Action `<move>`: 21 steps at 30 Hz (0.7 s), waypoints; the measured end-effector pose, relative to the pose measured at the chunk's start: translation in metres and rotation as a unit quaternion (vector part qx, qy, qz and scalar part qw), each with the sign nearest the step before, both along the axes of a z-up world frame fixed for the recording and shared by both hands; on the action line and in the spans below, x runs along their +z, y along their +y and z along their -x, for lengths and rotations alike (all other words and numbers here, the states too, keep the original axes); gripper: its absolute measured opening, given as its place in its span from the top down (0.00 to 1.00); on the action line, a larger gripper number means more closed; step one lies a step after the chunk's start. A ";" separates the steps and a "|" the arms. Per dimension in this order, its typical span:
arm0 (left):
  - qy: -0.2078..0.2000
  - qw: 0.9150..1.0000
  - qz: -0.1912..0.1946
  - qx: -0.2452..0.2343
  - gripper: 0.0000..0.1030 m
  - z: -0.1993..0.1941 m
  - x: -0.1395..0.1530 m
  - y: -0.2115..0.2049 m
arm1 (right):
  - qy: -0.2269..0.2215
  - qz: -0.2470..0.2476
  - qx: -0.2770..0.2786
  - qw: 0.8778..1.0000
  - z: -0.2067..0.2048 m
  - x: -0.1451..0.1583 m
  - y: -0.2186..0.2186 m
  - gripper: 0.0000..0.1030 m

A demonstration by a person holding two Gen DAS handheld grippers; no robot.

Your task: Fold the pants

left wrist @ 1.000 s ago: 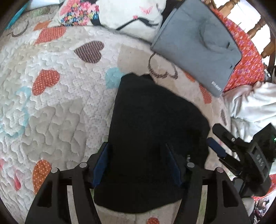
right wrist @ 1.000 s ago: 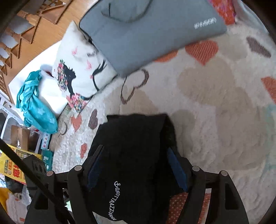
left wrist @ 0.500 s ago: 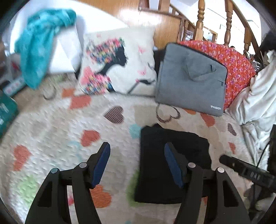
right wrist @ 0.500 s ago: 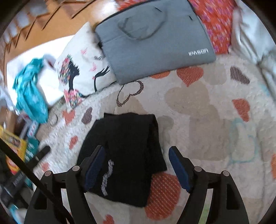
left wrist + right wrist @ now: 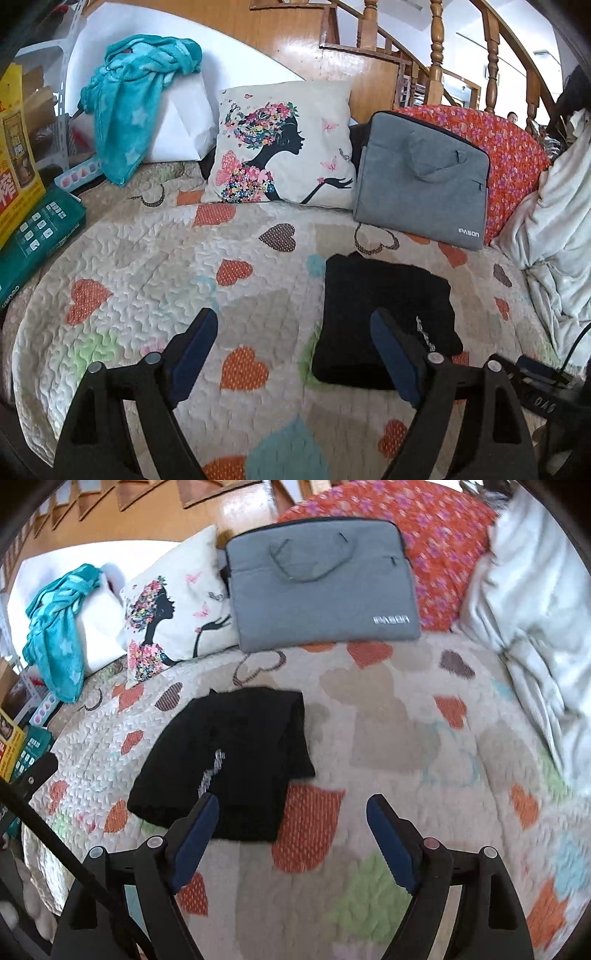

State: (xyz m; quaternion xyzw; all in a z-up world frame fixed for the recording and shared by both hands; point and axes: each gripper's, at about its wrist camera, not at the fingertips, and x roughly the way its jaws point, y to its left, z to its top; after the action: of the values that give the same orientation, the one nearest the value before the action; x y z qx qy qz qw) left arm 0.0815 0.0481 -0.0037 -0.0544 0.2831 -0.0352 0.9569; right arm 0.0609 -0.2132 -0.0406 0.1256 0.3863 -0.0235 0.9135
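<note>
Both of my grippers have pulled back and up from the pants (image 5: 384,317) since a second ago, when the black cloth filled the space between each pair of fingers; now it lies folded into a compact rectangle on the quilt (image 5: 155,266), clear of both tools. My left gripper (image 5: 291,332) has just been opening its jaws and hangs released over bare quilt, with only its right finger overlapping the near edge of the pants in the view. My right gripper (image 5: 291,812) has also just been widening and holds nothing; the pants (image 5: 229,753) sit ahead and to its left, a white printed line showing on the top layer.

Beyond the folded pants, a grey laptop bag (image 5: 421,177) leans against an orange floral cushion (image 5: 513,155), its lower edge near the far end of the pants but apart from them. Beside it stands a white pillow (image 5: 284,147) printed with a dark silhouette and flowers. A teal blanket (image 5: 133,99) drapes over a white block at the far left, and a green box (image 5: 37,229) and a yellow box (image 5: 14,155) crowd the left edge of the quilt. A rumpled white cloth (image 5: 535,602) piles up along the right side. Wooden stair rails (image 5: 436,48) rise behind everything. Part of my right tool and its cable (image 5: 535,380) shows at the lower right of the left view.
</note>
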 end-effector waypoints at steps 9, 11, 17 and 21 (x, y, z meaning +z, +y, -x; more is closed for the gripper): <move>0.029 0.999 -0.008 -0.018 0.15 -0.006 -0.009 -0.011 | 0.013 0.053 0.005 0.998 0.001 -0.017 0.028 0.16; 0.038 0.999 -0.010 -0.019 0.15 -0.009 -0.012 -0.011 | 0.008 0.056 0.001 0.998 -0.002 -0.015 0.029 0.16; 0.066 0.997 -0.022 -0.027 0.15 -0.015 -0.027 -0.014 | 0.024 0.045 0.006 0.999 -0.009 -0.022 0.036 0.15; 0.087 0.995 -0.019 -0.035 0.15 -0.019 -0.037 -0.017 | 0.027 0.064 0.019 0.997 -0.009 -0.022 0.044 0.15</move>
State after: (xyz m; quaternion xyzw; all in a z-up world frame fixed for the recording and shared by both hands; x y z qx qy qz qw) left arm 0.1009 0.0312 -0.0406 -0.0295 0.3680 -0.0584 0.9275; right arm 0.0702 -0.1694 -0.0627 0.0589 0.4108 -0.0340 0.9092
